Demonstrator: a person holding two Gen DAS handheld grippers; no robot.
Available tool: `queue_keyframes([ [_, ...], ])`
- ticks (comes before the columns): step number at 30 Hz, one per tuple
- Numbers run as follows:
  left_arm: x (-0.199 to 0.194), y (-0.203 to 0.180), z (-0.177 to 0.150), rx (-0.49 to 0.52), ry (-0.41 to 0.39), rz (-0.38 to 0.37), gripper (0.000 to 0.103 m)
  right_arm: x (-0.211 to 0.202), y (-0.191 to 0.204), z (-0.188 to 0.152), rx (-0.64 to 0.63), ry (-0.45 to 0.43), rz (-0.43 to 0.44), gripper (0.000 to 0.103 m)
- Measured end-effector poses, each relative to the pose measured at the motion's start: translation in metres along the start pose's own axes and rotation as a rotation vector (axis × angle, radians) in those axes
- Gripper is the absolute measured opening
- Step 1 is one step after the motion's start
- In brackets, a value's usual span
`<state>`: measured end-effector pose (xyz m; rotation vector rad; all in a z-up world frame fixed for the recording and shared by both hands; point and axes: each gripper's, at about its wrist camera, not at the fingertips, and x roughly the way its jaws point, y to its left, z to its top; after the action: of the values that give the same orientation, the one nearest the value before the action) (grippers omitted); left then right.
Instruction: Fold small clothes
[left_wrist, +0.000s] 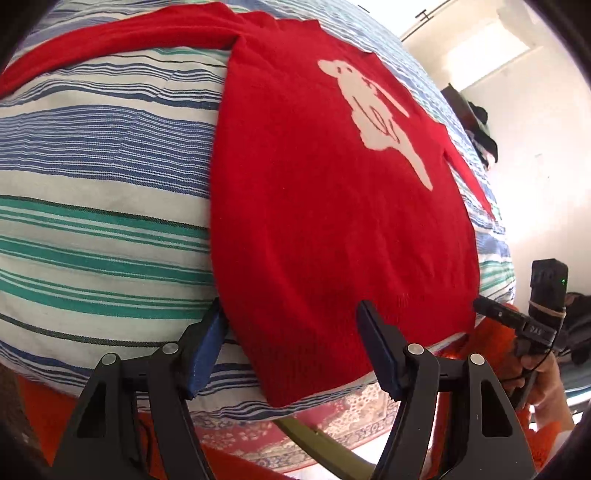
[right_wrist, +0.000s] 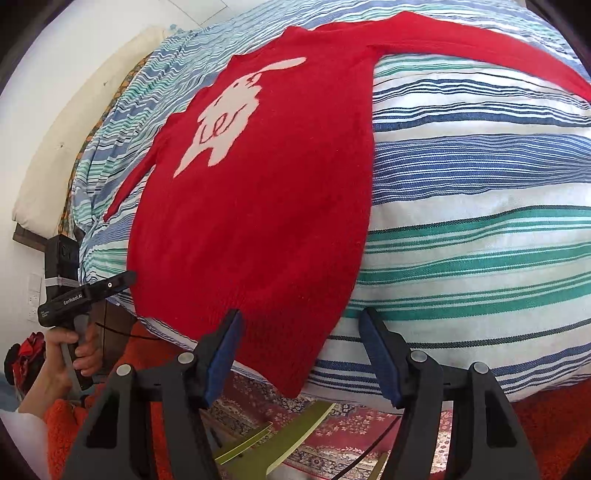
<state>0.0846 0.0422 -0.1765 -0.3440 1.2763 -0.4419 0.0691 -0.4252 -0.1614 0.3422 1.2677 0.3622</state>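
Red knit, a small sweater (left_wrist: 325, 221) lies flat on a striped bedspread (left_wrist: 103, 177), face up, with a white animal figure (left_wrist: 373, 122) on its chest. In the left wrist view the body fills the middle of the picture, the hem toward six o'clock and the neck toward twelve. One sleeve (left_wrist: 110, 40) stretches away toward ten o'clock across the blue, green and white stripes; the other sleeve (left_wrist: 469, 173) runs down the far side at about three o'clock. In the right wrist view the sweater (right_wrist: 258, 206) sits left of centre, with the long sleeve (right_wrist: 480, 40) reaching toward two o'clock and the short-looking one (right_wrist: 129, 184) hanging at nine o'clock.

The left gripper (left_wrist: 291, 332) hovers at the hem at six o'clock, jaws standing well apart with the hem's left corner between them; the pads do not press on the cloth. The right gripper (right_wrist: 301, 336) stands the same way at six o'clock in its own view, jaws apart over the hem's right corner, nothing clamped.

Each camera catches the other tool at the edge of its picture: the right gripper at four o'clock in the left wrist view (left_wrist: 495, 312), the left gripper at eight o'clock in the right wrist view (right_wrist: 118, 282), held by a hand (right_wrist: 74, 354).

Below the bed's edge, at six o'clock, lie a patterned rug (right_wrist: 332, 413) and some orange fuzzy fabric (right_wrist: 70, 428). A white wall (left_wrist: 535, 155) rises at two o'clock in the left wrist view.
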Motion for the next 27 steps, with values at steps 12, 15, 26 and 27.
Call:
queue_keyframes([
  [12,0.014,0.019,-0.030,-0.116,0.109,-0.041,0.004,-0.010,-0.003,-0.008,-0.002,0.052,-0.090,0.007],
  [15,0.015,0.013,-0.027,-0.093,0.115,-0.022,0.011,0.002,-0.001,-0.005,-0.016,0.066,-0.133,0.007],
  [26,-0.065,0.010,-0.042,0.022,-0.077,0.236,0.065,-0.061,-0.001,-0.016,-0.024,-0.101,-0.291,0.054],
  [27,-0.073,0.006,-0.038,0.030,-0.119,0.240,0.069,-0.069,0.002,-0.015,-0.045,-0.131,-0.314,0.054],
])
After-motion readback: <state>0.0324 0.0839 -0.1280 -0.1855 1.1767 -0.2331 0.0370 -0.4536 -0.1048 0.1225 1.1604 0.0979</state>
